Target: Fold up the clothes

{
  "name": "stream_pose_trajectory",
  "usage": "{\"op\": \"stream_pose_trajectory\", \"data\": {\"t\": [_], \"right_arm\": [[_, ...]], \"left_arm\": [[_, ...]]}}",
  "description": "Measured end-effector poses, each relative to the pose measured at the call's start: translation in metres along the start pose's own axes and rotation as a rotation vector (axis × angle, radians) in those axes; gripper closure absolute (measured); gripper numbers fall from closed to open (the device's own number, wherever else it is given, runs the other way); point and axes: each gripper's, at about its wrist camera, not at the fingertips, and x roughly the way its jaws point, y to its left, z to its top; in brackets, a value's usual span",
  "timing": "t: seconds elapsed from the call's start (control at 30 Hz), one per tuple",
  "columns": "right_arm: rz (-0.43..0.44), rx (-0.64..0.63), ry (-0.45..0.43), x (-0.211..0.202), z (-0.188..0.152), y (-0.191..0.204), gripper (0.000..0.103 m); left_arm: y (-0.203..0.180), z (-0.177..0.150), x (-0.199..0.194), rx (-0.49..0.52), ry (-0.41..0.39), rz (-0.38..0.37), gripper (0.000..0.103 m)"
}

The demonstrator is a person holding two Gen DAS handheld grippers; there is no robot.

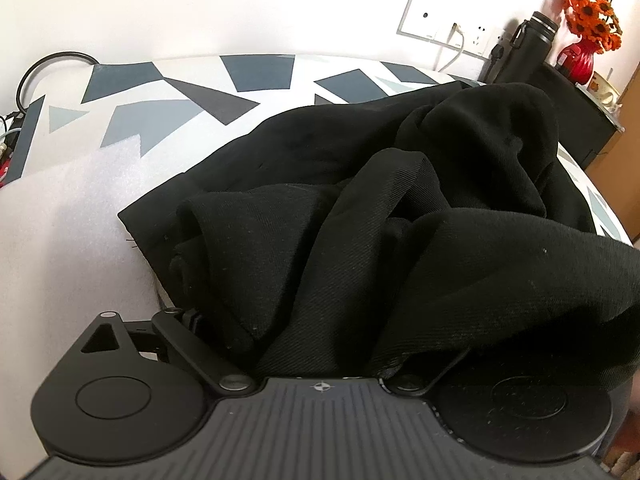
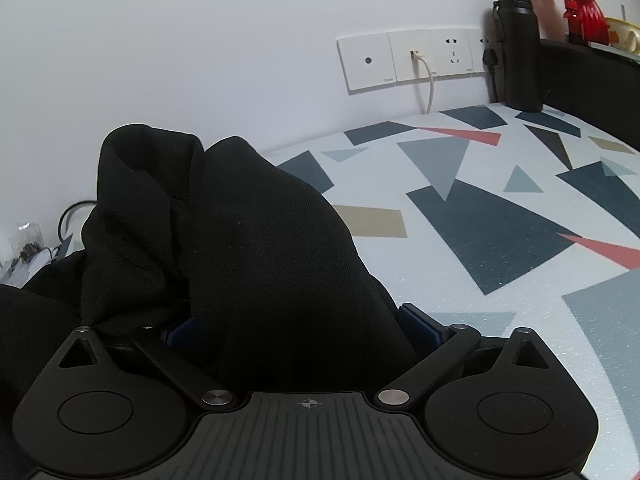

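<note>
A crumpled black garment [image 1: 400, 220] lies heaped on a table [image 1: 160, 92] covered in a white cloth with grey and blue shapes. Its folds spill over my left gripper [image 1: 316, 320] and hide the fingertips; the one linkage arm that shows is splayed wide. In the right wrist view the same garment [image 2: 240, 240] rises in a peak in front of the lens and fills the gap of my right gripper [image 2: 300, 324]. The blue pads [image 2: 420, 320] stand far apart on either side of the fabric.
A white foam sheet [image 1: 60, 220] lies left of the garment. Wall sockets [image 2: 420, 56], a black flask [image 2: 520, 52] and a red vase of orange flowers [image 2: 584, 16] stand at the back right by a dark cabinet [image 1: 576, 108]. Cables [image 1: 40, 72] trail at far left.
</note>
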Motion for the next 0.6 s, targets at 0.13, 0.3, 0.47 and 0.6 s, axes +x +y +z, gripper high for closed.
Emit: {"op": "stream_pose_trajectory", "data": {"t": [0.13,0.3,0.47,0.6], "right_arm": [[0.019,0.037,-0.035,0.001,-0.007,-0.006,0.002],[0.025,0.054,-0.058,-0.003,-0.011,-0.008,0.002],[0.018,0.080,-0.069,-0.007,-0.014,-0.011,0.002],[0.017,0.084,-0.071,-0.009,-0.015,-0.011,0.001]], "left_arm": [[-0.001,0.002,0.001,0.016,0.017,-0.001,0.007],[-0.002,0.006,0.003,0.032,0.038,0.008,0.005],[-0.004,0.005,0.003,0.030,0.035,0.022,0.003],[-0.005,0.004,0.003,0.030,0.040,0.033,0.002]]}}
